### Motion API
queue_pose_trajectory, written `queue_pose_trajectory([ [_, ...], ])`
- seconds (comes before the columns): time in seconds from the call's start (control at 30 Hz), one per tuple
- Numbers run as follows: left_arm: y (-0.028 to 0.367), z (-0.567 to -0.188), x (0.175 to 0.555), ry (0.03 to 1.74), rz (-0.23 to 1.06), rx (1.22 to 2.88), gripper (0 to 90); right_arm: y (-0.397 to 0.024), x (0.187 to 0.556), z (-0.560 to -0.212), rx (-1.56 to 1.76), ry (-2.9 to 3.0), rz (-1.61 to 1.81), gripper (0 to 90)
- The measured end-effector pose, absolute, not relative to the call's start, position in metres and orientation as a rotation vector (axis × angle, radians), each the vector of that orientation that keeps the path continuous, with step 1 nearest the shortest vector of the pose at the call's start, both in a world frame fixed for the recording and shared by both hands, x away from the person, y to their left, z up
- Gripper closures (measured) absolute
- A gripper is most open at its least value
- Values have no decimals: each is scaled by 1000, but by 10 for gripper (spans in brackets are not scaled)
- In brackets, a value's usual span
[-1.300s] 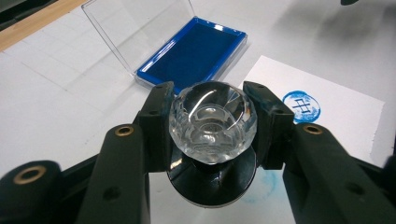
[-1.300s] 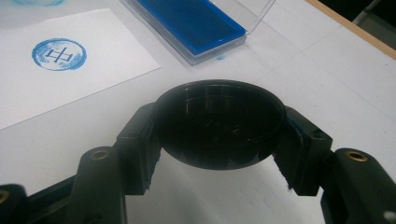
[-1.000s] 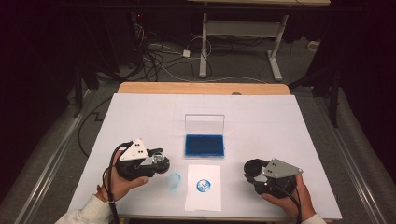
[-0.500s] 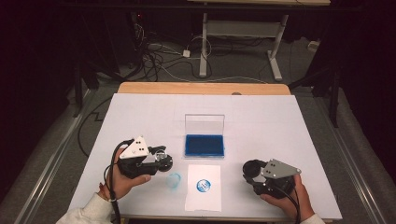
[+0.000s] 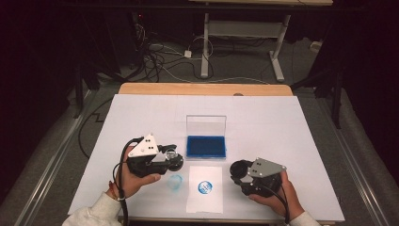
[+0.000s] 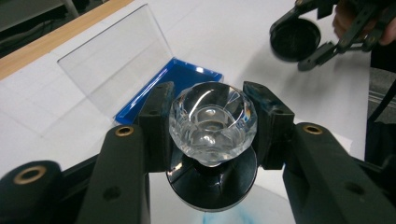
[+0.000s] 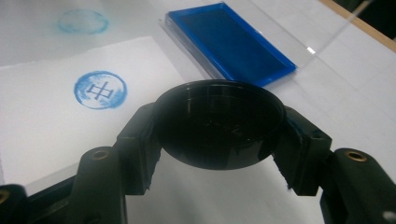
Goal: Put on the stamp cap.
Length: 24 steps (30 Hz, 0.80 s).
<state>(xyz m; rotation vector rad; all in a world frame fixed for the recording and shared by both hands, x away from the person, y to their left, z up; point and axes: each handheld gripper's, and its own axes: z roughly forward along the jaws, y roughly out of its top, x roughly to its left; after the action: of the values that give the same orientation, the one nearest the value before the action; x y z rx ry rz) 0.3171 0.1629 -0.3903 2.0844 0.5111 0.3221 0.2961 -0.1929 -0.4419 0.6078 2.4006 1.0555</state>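
Stamp clamped in left tool (right grips cap)

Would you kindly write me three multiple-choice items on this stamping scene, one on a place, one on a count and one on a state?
1. Where is the blue ink pad relative to the sheet of paper?
A. Just beyond its far edge
B. On top of it
C. At its left side

2. How many round blue marks lie on the paper and the table cover together?
A. One
B. Two
C. Four

3. What is the state of the left gripper?
A. Open and empty
B. Shut on the black cap
C. Shut on the clear-handled stamp

Answers:
1. A: the high view shows the pad beyond the paper.
2. B: a sharp print on the paper and a faint ring on the table cover.
3. C: both fingers press the faceted clear handle.
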Motion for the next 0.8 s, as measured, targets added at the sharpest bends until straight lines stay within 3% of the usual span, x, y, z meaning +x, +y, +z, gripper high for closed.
queue_pose_trajectory([
  [0.8, 127, -377, 333, 459, 257, 1990, 546, -105, 322, -449, 534, 2471, 1212, 389],
])
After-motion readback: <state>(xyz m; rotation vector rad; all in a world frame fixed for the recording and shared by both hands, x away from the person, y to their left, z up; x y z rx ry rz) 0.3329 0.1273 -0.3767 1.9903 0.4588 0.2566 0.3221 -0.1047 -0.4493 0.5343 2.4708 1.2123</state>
